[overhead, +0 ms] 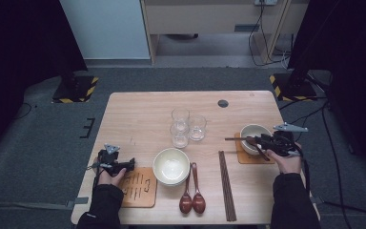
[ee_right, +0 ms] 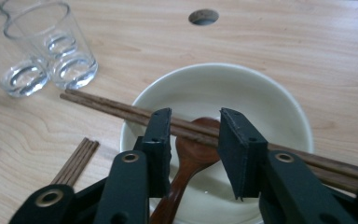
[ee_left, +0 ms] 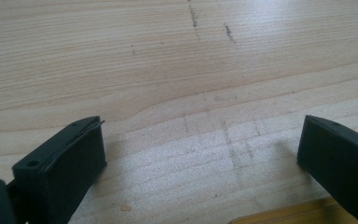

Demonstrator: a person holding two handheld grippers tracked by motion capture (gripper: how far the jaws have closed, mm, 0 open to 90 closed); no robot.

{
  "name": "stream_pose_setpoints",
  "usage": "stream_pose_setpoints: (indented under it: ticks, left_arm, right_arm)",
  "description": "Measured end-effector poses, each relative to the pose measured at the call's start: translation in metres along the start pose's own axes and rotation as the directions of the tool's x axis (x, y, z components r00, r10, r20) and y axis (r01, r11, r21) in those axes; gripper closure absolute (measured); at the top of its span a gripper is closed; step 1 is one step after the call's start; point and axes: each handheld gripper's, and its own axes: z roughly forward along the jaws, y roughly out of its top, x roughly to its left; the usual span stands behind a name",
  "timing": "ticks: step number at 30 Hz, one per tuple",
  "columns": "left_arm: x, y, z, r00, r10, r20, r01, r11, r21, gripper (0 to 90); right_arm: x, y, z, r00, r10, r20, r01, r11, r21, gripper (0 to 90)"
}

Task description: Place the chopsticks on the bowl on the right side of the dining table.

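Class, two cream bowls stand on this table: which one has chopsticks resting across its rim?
The bowl on the right, standing on a coaster beside the right gripper. Chopsticks span its rim; the middle bowl has nothing across it.

Count at this moment — bench (overhead: 138, 107): one. Clear glasses (overhead: 187, 126): three, clustered near the middle. Cream bowls: two — one at centre (overhead: 171, 165), one at right (overhead: 254, 133). Brown mats: two, one under the right bowl (overhead: 242, 156), one at front left (overhead: 138, 186). Wooden spoons on the bench (overhead: 192, 193): two, side by side; one more spoon (ee_right: 189, 161) lay in the right bowl. Chopstick sets: two — one on the bench (overhead: 227, 186), one across the right bowl (ee_right: 121, 111).
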Motion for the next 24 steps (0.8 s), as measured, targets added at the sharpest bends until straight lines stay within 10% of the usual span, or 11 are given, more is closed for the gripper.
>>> stream_pose_setpoints:
  ticks: [24]
  left_arm:
    - [0.000, 0.000, 0.000, 1.0000, 0.000, 0.000, 0.000, 1.0000, 0.000, 0.0]
  right_arm:
    - [0.015, 0.034, -0.038, 0.9962, -0.084, -0.024, 0.080, 0.988, -0.135, 44.4]
